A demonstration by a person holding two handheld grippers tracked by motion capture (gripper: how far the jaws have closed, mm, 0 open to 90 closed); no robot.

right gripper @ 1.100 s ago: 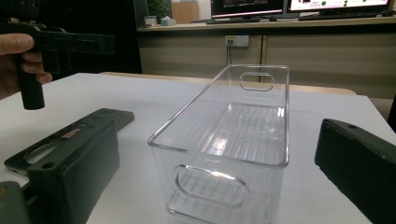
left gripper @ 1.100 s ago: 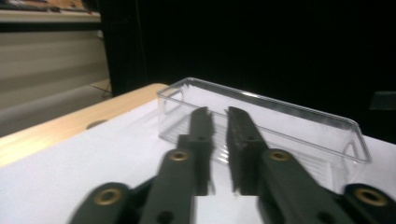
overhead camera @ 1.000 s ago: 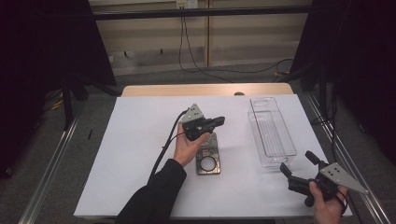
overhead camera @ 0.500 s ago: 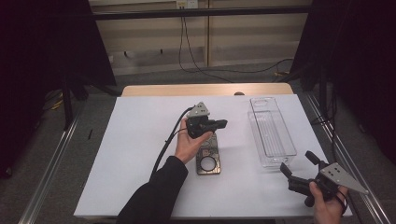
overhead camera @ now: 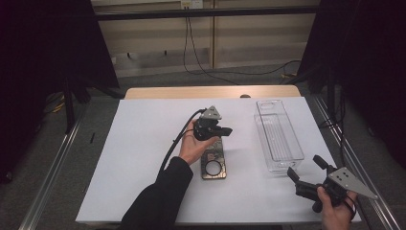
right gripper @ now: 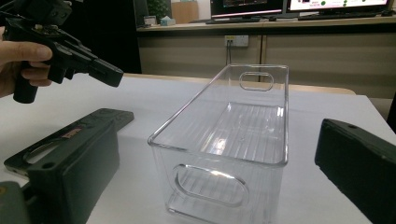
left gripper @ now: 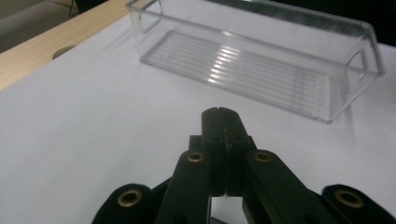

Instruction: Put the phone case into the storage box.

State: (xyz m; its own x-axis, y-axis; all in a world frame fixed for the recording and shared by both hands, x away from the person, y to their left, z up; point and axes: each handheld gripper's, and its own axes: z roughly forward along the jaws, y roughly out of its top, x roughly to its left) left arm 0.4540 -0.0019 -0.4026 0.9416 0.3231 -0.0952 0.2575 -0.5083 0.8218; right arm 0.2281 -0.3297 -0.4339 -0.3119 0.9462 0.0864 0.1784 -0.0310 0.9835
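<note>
left gripper [overhead camera: 225,130] jaws pressed together, empty, held just above a dark flat plate [overhead camera: 213,165] left of the clear bin [overhead camera: 279,135].
right gripper [overhead camera: 306,173] jaws apart, empty, near the bin's near end.

High view: mounted above the near edge of the desk [overhead camera: 143,143], aimed forward and down; the whole white top is covered from well back, with forearms entering at 6 o'clock.

Left gripper view: carried on the left claw [left gripper: 219,116], held low over the desk and pointed at the clear bin [left gripper: 261,65], which is seen close, toward 12 to 1 o'clock.

Right gripper view: carried on the right claw [right gripper: 215,158], set almost at desk level, facing along the bin's [right gripper: 224,135] length from very near.

Shared: the bin [overhead camera: 277,134] is seen in all three; the left claw [right gripper: 109,74] is also caught at 10 o'clock in the right gripper view.
</note>
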